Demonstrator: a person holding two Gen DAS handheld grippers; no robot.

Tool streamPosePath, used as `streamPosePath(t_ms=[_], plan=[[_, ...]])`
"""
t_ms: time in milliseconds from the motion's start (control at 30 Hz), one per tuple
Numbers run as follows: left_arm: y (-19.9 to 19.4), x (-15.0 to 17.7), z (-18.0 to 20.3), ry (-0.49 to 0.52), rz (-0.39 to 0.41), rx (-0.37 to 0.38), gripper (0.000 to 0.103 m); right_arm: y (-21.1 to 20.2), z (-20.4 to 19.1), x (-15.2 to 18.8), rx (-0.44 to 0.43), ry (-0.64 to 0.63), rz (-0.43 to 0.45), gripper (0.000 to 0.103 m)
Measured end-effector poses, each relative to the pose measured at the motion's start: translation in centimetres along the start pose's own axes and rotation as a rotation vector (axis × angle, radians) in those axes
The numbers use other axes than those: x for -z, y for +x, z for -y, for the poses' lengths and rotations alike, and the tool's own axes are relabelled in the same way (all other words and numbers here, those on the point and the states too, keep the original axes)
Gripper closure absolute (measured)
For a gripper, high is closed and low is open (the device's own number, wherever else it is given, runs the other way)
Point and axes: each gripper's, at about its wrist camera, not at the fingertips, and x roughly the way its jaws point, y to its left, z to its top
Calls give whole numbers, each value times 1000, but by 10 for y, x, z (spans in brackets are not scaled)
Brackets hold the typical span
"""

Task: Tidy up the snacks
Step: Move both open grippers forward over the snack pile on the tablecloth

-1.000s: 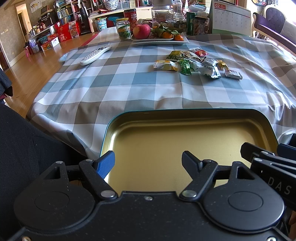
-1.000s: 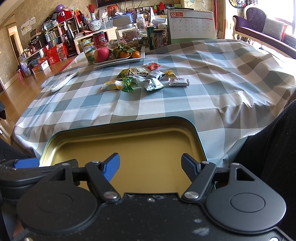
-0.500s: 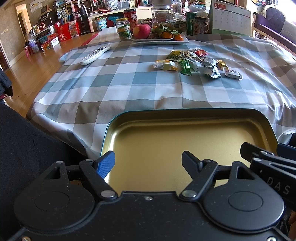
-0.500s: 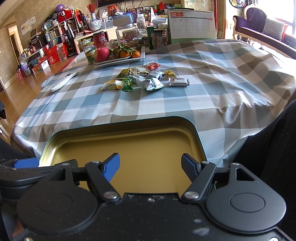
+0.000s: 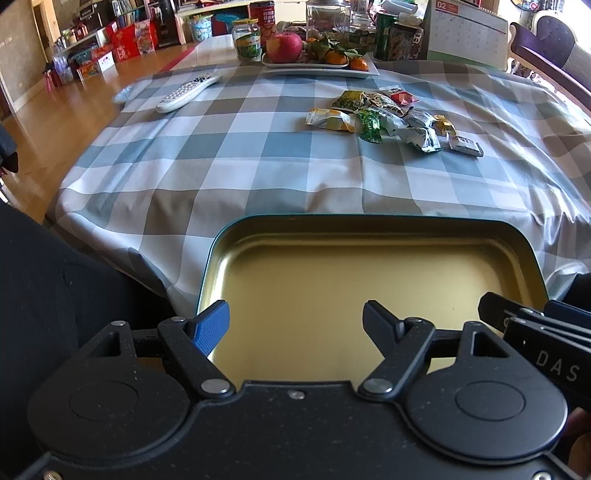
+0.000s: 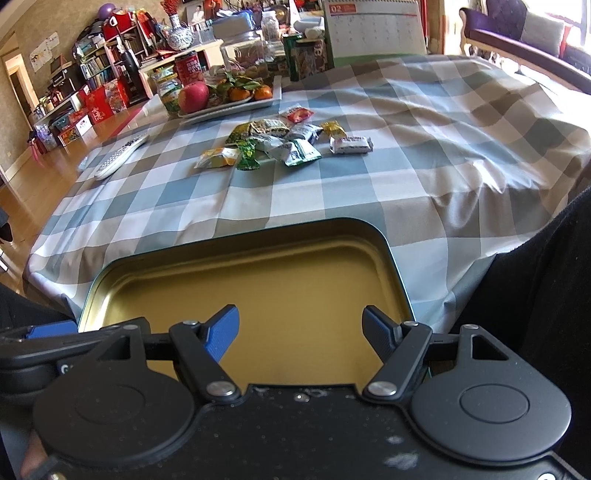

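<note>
Both grippers hover over the tin (image 5: 369, 280), jaws spread and empty. The snack pile (image 6: 280, 142) lies well ahead at twelve o'clock of the right gripper (image 6: 300, 334), one o'clock of the left gripper (image 5: 295, 325); its long axis runs crosswise, and the right looks nearer.

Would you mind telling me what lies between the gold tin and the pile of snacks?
Only bare checked tablecloth separates the gold tin from the snack pile; both wrist views show this.

We see a home living room: blue-grey checked tablecloth surface (image 6: 369, 192), purple upholstered sofa (image 6: 517, 26), crowded bookshelves (image 6: 107, 62), white fruit plate (image 5: 317, 68).
</note>
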Motion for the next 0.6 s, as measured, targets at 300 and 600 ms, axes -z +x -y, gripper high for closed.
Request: streamPosePath(t_ms=[300,600], plan=[[8,-43,-2,64,3,27,23,2,0,-32,28,-64,35,27],[49,-117,-13,1,-135,54,23,38,4,-95,26,-31,-35,27]])
